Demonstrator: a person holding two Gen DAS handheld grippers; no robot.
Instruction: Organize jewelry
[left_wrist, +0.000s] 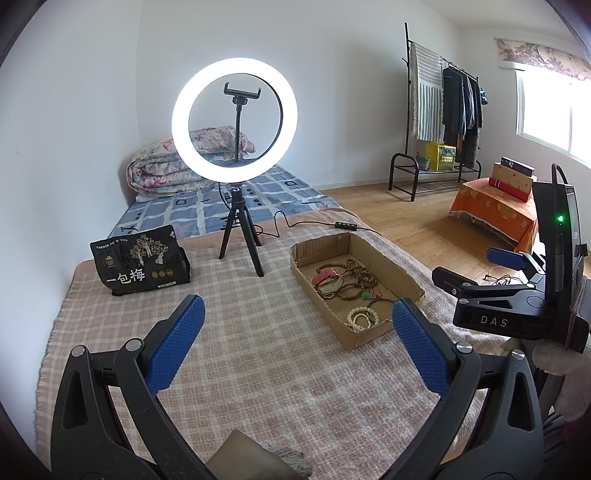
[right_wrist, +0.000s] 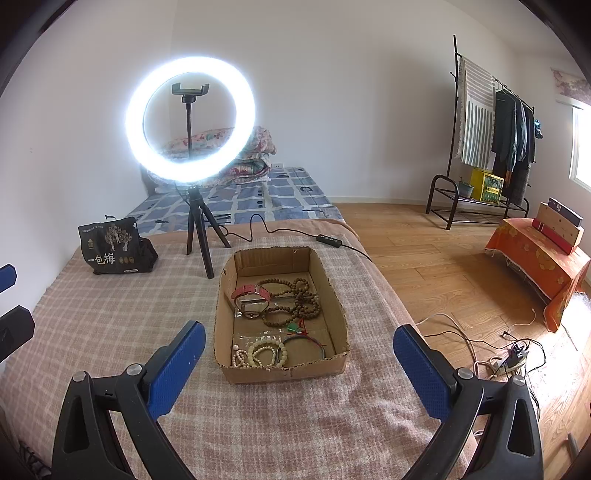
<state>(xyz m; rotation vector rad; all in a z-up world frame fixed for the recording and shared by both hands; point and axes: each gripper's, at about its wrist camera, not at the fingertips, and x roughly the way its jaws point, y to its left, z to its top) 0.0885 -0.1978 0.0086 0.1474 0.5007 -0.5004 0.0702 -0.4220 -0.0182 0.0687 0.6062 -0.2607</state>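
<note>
Both of my grippers hang above the checked blanket (right_wrist: 110, 325) with jaws spread wide and nothing between the blue pads. Right gripper (right_wrist: 299, 363) points almost straight at the cardboard tray (right_wrist: 334, 295): the tray sits dead ahead, just past the fingertips, long axis running away from me toward the ring light (right_wrist: 190, 118). Left gripper (left_wrist: 297, 339) has the same tray (left_wrist: 391, 266) ahead and off to its right, long axis slanting away leftward, so the right hand is the nearer and squarer of the 2. All the jewelry I can see lies inside the tray: pale bead bracelets (right_wrist: 264, 352) at the near end, a thin bangle (right_wrist: 306, 341) beside them, a green pendant (right_wrist: 293, 326) mid-tray, brown bead strands (right_wrist: 295, 299) and a pink-strapped watch (right_wrist: 251, 295) at the far end. That fits a heap waiting to be sorted or pieces already gathered; I cannot tell which. A black snack bag (right_wrist: 110, 251) stands far left.
</note>
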